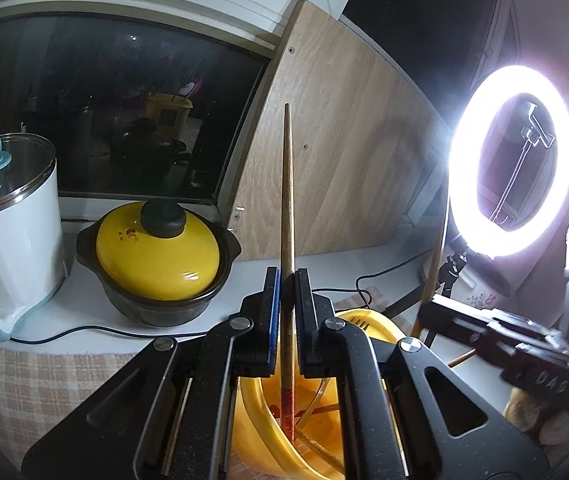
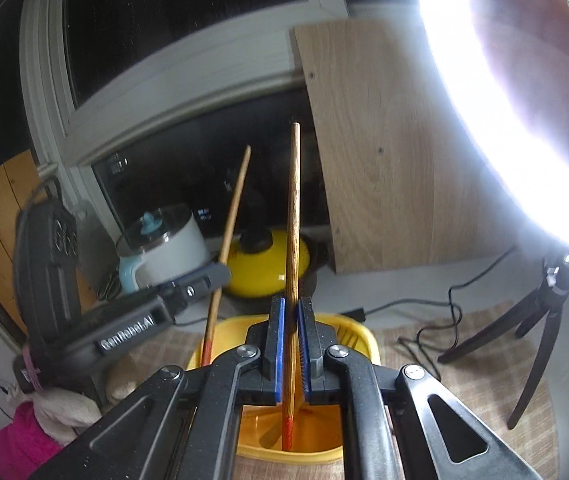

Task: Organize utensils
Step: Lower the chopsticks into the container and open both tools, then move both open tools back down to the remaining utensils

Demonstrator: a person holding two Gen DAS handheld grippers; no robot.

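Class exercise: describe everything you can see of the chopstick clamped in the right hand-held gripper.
The chopstick is a slim, round stick of grained brown wood with a red-painted lower end. It stands nearly upright, its plain end pointing up. The right hand-held gripper is shut on its lower half, its blue pads pressing both sides. The red end hangs inside the yellow container; whether it touches the bottom cannot be told.

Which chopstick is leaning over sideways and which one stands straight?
In the right wrist view, the left hand-held gripper's chopstick leans rightward at its top; the right hand-held gripper's chopstick stands nearly straight up.
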